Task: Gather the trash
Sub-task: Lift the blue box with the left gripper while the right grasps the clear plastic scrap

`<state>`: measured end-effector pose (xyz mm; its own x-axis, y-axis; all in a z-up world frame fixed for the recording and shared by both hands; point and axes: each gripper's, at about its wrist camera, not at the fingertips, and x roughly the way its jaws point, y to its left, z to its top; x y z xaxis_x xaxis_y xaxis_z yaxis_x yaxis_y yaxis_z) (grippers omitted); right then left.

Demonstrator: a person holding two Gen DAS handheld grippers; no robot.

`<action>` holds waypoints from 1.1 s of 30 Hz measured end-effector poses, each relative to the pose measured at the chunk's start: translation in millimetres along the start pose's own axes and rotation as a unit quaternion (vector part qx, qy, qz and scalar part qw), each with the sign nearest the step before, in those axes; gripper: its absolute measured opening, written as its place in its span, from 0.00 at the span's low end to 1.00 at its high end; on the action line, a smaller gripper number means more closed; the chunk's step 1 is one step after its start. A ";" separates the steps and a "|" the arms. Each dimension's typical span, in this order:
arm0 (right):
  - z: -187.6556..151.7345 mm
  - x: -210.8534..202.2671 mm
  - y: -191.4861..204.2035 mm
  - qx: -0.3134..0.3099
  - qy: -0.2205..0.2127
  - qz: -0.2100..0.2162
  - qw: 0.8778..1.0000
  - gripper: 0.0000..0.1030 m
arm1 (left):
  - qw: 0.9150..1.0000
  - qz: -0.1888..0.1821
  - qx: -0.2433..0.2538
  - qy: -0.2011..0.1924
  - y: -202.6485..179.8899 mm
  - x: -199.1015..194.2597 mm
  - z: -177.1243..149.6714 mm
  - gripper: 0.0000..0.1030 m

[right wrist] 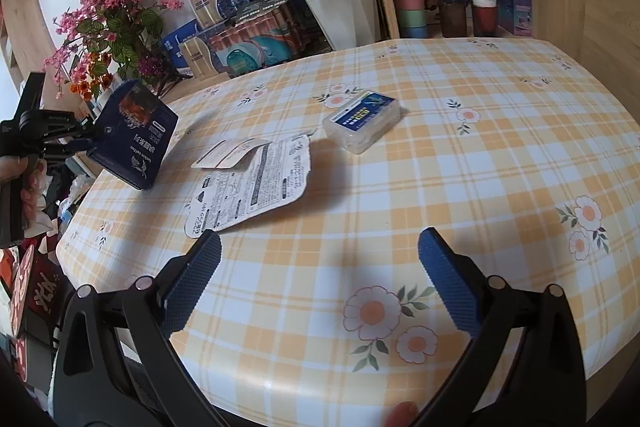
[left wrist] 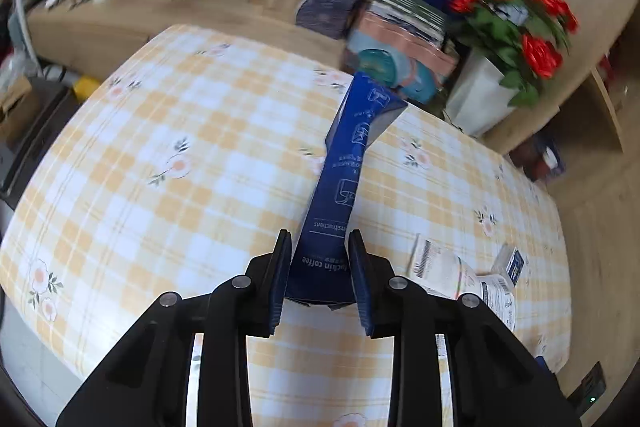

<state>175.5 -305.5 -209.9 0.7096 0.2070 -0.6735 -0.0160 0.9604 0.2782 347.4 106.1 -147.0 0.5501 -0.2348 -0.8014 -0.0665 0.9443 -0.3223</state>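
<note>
Trash on hand, by item:

Blue coffee box (left wrist: 340, 187) — clamped at its near end between the pads of the left gripper (left wrist: 320, 267), standing up centre frame in the left wrist view. The right wrist view shows the same box at left of frame, clear of the checked worktop (right wrist: 440, 167) and out past its left edge. Judged as collected from the surface but not yet deposited; no bin or bag can be made out in either view.

Flattened printed packaging card (right wrist: 256, 187) — lying flat on the worktop, centre left of the right wrist view, untouched.

Small torn paper piece (right wrist: 228, 155) — resting just above the card and overlapping its upper edge, also untouched.

Clear plastic case with blue label (right wrist: 364, 119) — upper centre of the same view, flat on the worktop, near the card but apart from it.

Right gripper (right wrist: 320, 267) — jaws spread wide with nothing between them, low in its own frame over bare cloth, short of the card.

Tally as judged: one item lifted, three left on the worktop, none seen binned.
</note>
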 end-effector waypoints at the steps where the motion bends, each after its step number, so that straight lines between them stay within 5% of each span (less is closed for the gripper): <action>1: 0.4 1.6 2.6 -0.003 0.001 0.000 1.000 0.94 | 1.000 -0.005 0.000 0.002 5.3 0.1 0.5 0.28; 6: 1.7 14.8 17.5 -0.016 0.015 0.006 1.000 0.94 | 0.999 -0.018 0.034 0.030 6.5 17.1 -4.0 0.33; 14: 11.6 31.7 23.2 -0.020 0.018 0.004 1.000 0.94 | 0.997 -0.029 0.077 0.004 -3.9 21.4 -20.9 0.31; 19: 25.0 46.9 3.9 0.033 0.029 0.020 0.999 0.92 | 0.995 -0.046 0.084 -0.002 0.0 18.9 -35.8 0.30; 24: 39.9 64.7 2.9 0.045 0.036 0.027 0.998 0.80 | 0.996 -0.064 0.065 0.020 12.1 31.8 -47.6 0.24; 33: 46.5 107.4 -2.6 0.121 0.062 0.042 0.990 0.60 | 0.994 -0.095 0.056 -0.006 12.4 21.2 -66.0 0.19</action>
<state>284.5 -294.4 -251.2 0.6212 0.3207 -0.7150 0.1078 0.8688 0.4833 303.3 97.6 -201.3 0.5540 -0.4096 -0.7248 0.1325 0.9029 -0.4090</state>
